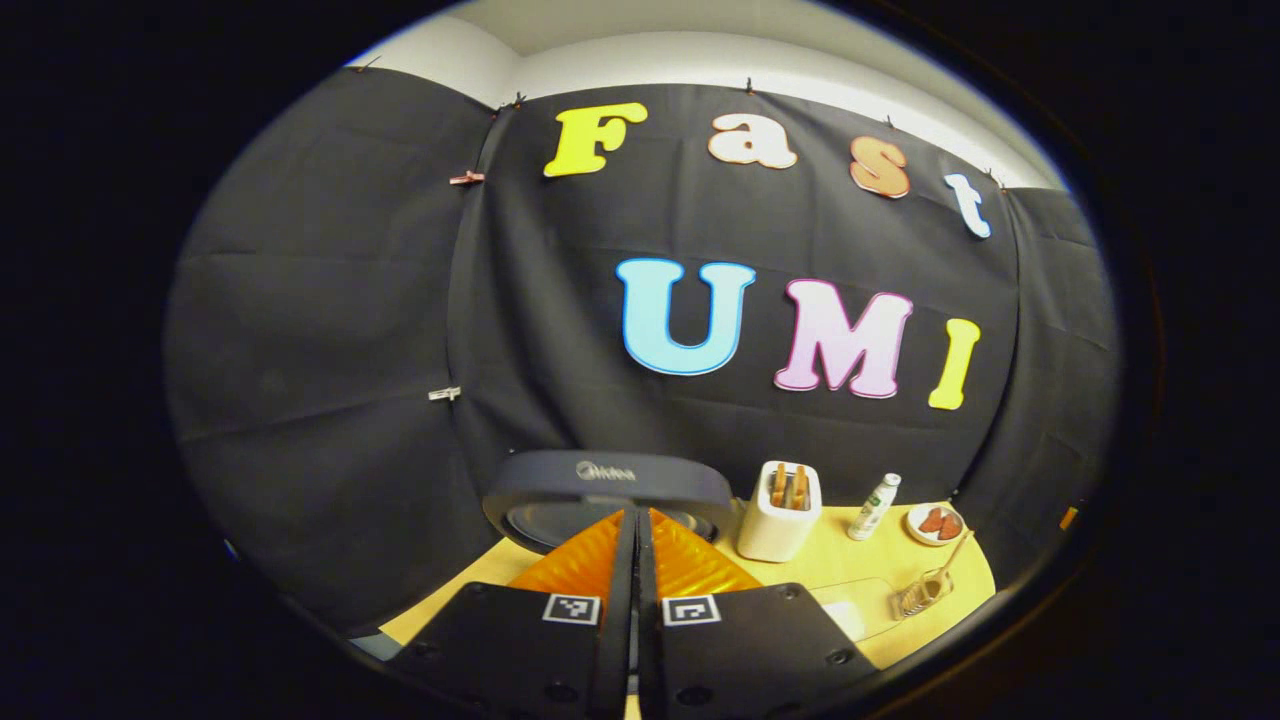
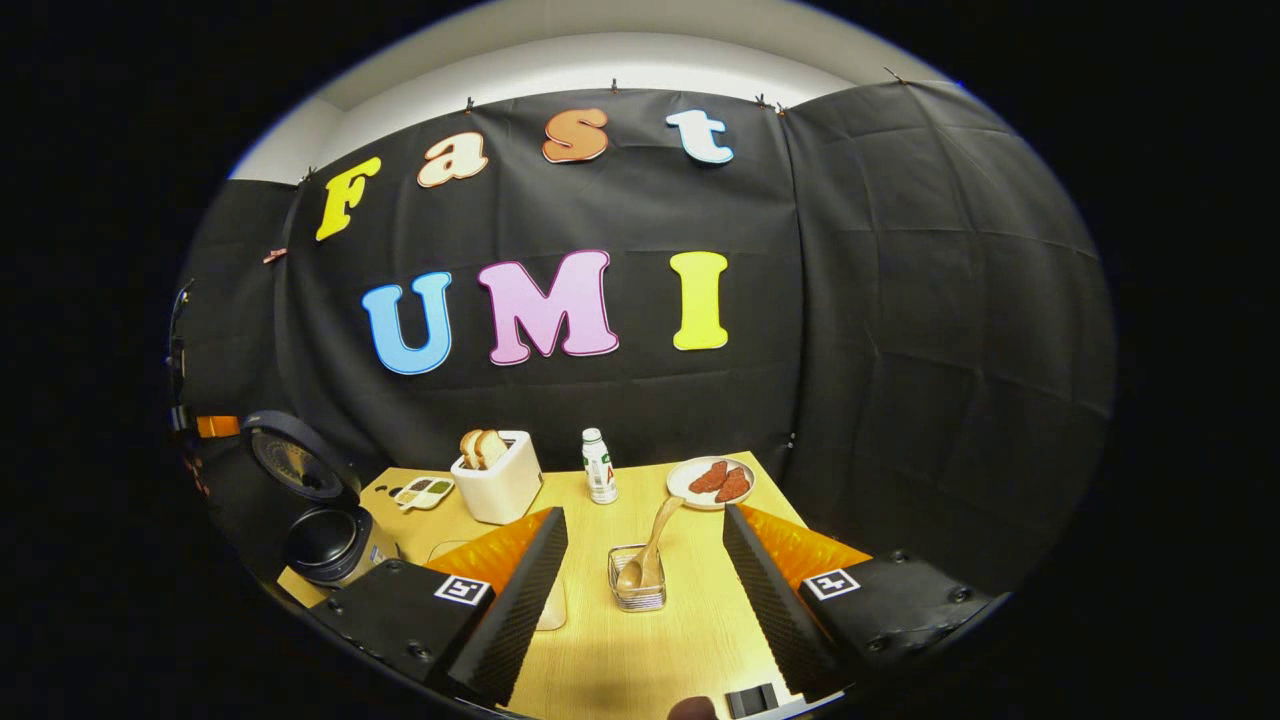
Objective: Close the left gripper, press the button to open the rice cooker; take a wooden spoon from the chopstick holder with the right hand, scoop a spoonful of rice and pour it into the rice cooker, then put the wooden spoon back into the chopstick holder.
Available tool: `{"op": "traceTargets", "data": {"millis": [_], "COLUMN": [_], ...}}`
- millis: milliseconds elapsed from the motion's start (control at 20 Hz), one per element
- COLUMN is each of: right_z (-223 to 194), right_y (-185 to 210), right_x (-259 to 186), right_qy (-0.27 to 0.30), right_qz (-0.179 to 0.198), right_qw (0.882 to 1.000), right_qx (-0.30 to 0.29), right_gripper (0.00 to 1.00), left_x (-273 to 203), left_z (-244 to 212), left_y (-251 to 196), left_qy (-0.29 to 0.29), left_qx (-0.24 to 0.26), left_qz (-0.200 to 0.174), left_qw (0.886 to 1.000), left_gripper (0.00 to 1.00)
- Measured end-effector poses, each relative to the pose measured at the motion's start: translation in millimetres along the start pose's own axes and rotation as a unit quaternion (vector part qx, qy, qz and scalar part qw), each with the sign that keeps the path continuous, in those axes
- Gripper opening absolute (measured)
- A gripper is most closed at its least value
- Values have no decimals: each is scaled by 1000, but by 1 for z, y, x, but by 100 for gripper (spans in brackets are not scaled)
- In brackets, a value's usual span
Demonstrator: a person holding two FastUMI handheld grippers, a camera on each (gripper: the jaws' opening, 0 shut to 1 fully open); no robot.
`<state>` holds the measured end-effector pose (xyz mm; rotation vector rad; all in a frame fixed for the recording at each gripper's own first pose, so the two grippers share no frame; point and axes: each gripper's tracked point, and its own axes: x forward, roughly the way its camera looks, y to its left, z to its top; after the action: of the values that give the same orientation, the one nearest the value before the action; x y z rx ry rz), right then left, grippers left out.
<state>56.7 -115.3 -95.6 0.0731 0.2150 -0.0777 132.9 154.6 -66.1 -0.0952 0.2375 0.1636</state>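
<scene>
The rice cooker stands open at the table's left end, its round lid tilted up. In the left gripper view that lid rises just past my left gripper, which is shut with nothing between its fingers. A wooden spoon leans bowl-down in the wire chopstick holder at mid-table. My right gripper is open, one finger on each side of the holder and short of it. From the left gripper view, the holder with the spoon sits far right.
A white toaster with bread, a small bottle and a plate of red meat slices line the back of the wooden table. A small sauce tray lies beside the toaster. A clear box lies near the holder.
</scene>
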Motion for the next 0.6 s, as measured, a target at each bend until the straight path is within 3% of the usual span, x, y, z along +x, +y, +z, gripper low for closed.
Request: {"op": "traceTargets", "data": {"millis": [50, 150, 250, 400, 600], "right_z": [1, -2, -14, -33, -54], "right_y": [0, -4, -9, -14, -28], "right_x": [0, 3, 7, 20, 52], "right_qy": [-2, -1, 13, 38, 54], "right_qz": [6, 15, 23, 40, 50], "right_qw": [1000, 1000, 1000, 998, 997], "right_qx": [-1, -6, -12, -5, -5], "right_gripper": [97, 97, 98, 98, 98], "left_x": [-8, -27, -48, -73, -106], "left_z": [-1, 3, -6, -15, -24], "left_y": [-10, -31, -52, -63, -93], "left_qy": [-5, -21, -21, -36, -52], "left_qx": [-2, -11, -26, -25, -3], "left_qz": [-7, -21, -33, -18, -8], "left_qw": [1000, 999, 999, 999, 999], "left_gripper": [11, 26, 53, 94, 94]}}
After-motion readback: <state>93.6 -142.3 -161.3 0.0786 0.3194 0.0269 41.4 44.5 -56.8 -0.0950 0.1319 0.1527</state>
